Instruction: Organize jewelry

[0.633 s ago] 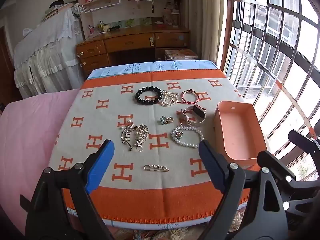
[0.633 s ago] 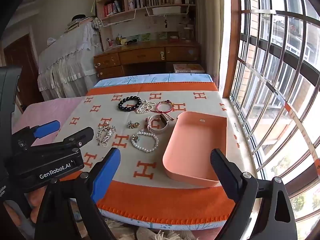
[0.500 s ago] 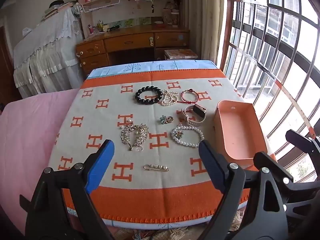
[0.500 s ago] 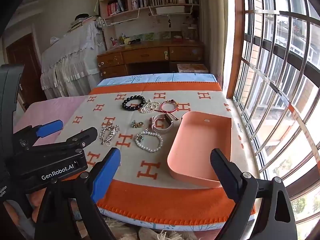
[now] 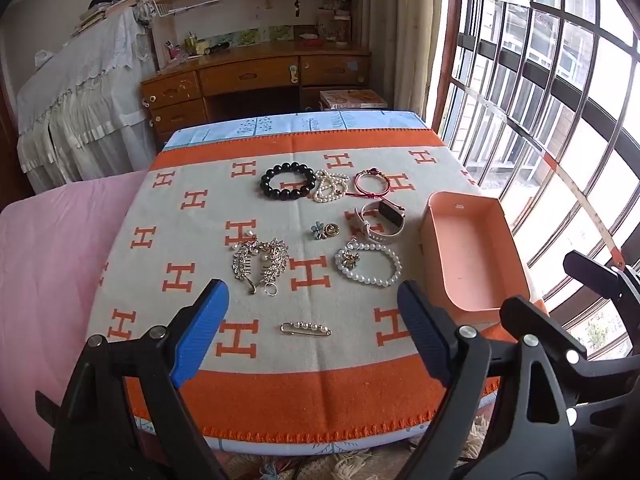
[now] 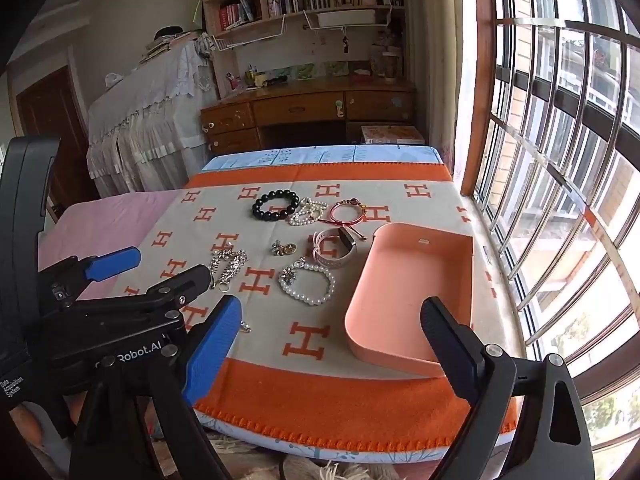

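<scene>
Jewelry lies on an orange-and-beige blanket (image 5: 192, 240): a black bead bracelet (image 5: 287, 186), a pearl strand (image 5: 330, 190), a red cord bracelet (image 5: 372, 183), a pink watch (image 5: 382, 222), small charms (image 5: 325, 231), a pearl bracelet (image 5: 369, 264), a rhinestone brooch (image 5: 260, 262) and a pearl pin (image 5: 306, 329). An empty pink tray (image 5: 472, 256) stands at the right; it also shows in the right wrist view (image 6: 412, 292). My left gripper (image 5: 312, 328) is open above the pin. My right gripper (image 6: 332, 340) is open near the tray's front left corner.
A pink sheet (image 5: 52, 248) covers the surface left of the blanket. A barred window (image 5: 552, 100) runs along the right. A wooden desk (image 5: 256, 80) and a draped cabinet (image 5: 80, 92) stand behind the table. The blanket's front edge (image 5: 320, 428) is close below my grippers.
Both views shift slightly; the right gripper has drifted a little to the left and forward over the table. Nothing on the blanket has moved. Both grippers stay open.
</scene>
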